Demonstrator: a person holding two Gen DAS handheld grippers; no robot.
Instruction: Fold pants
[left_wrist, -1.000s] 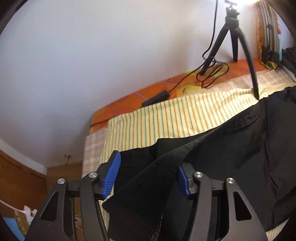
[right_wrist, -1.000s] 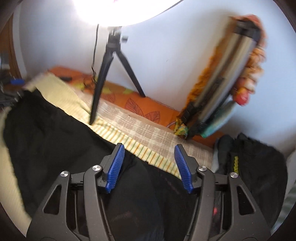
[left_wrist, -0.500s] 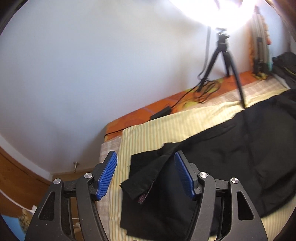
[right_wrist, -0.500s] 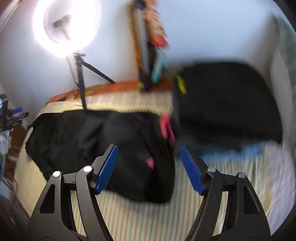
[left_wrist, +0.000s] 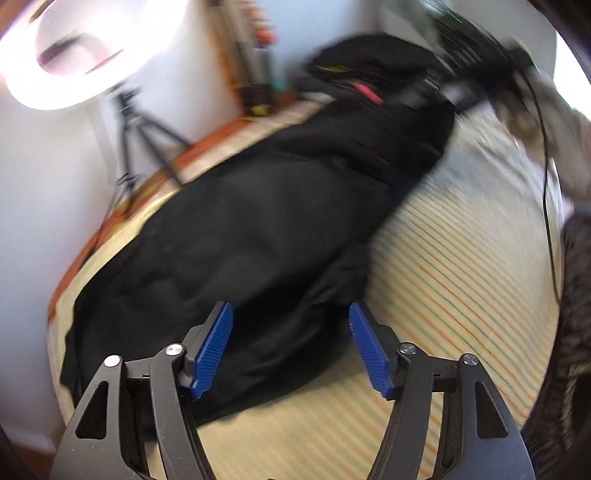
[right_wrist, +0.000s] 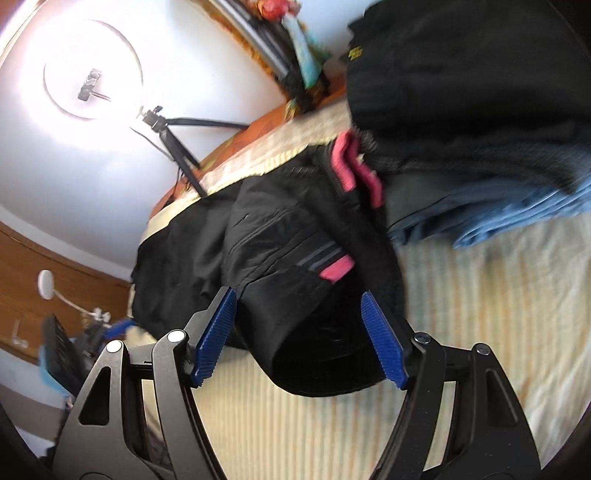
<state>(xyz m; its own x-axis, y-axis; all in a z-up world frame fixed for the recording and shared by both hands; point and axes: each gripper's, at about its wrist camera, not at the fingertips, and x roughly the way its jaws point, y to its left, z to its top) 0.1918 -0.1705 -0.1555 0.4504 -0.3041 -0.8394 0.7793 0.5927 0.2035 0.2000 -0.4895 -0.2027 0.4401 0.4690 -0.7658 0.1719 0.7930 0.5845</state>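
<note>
Two grippers hang over one pair of black fabric pants (left_wrist: 258, 229), spread long across a bed's yellow striped sheet (left_wrist: 454, 266). Left gripper (left_wrist: 290, 345): blue ribbed fingers (left_wrist: 214, 347) apart, jaws just been opening, nothing pinched; pants lie below them, view blurred. A glowing white ring light (left_wrist: 81, 51) on a black tripod (left_wrist: 136, 133) stands at the far wall. Right gripper (right_wrist: 300, 338): fingers (right_wrist: 382, 339) spread, jaws just been opening, gripping nothing; the pants' pink-trimmed waistband end (right_wrist: 334, 269) lies just beyond. A pile of dark and blue folded clothes (right_wrist: 480, 110) sits beside it.
</note>
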